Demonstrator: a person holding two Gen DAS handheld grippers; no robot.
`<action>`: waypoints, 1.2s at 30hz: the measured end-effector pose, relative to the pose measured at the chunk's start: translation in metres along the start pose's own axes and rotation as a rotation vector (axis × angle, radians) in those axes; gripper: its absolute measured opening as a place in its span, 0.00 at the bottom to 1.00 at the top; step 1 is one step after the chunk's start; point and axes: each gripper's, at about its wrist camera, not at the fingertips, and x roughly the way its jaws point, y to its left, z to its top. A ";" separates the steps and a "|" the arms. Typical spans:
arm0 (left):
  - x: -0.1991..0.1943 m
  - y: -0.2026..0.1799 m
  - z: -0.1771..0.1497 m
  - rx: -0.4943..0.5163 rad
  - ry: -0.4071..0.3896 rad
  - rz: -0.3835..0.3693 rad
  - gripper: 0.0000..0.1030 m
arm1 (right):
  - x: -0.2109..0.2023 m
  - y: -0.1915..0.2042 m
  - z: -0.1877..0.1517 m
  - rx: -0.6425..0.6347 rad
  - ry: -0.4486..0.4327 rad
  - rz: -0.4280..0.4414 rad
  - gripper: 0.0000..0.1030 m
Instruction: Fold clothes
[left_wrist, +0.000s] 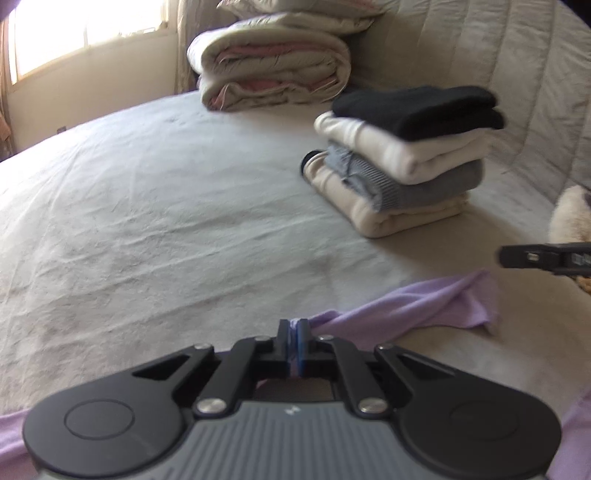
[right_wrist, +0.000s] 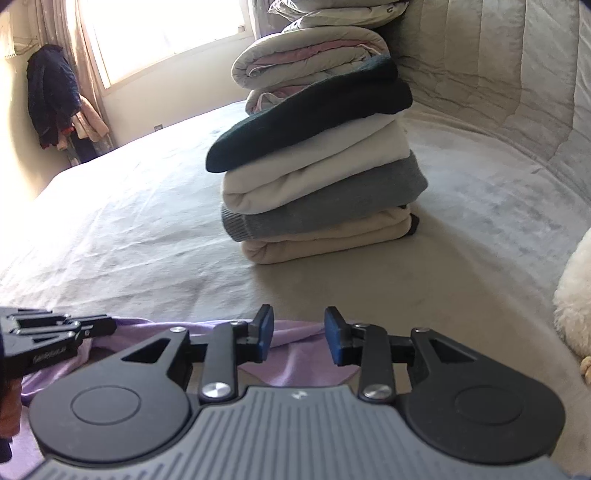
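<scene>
Lilac garment (left_wrist: 406, 306), black-topped stack (left_wrist: 399, 155)

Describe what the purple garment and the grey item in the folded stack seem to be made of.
Purple garment: thin, matte, soft jersey-like fabric, judging by its limp drape and fine creases; probably cotton or a blend. Grey item: thicker knit, with a visibly ribbed band at its edge; looks like sweater or sweatshirt fabric, fibre uncertain.
</scene>
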 end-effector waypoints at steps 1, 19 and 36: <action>-0.006 -0.002 -0.004 0.006 -0.009 -0.007 0.03 | 0.000 0.000 0.000 0.005 0.005 0.007 0.37; -0.037 -0.021 -0.079 0.083 0.067 -0.125 0.02 | 0.025 0.000 -0.014 0.227 0.174 0.249 0.38; -0.034 0.002 -0.052 -0.002 0.007 -0.090 0.02 | 0.044 0.002 -0.006 0.200 0.003 0.103 0.00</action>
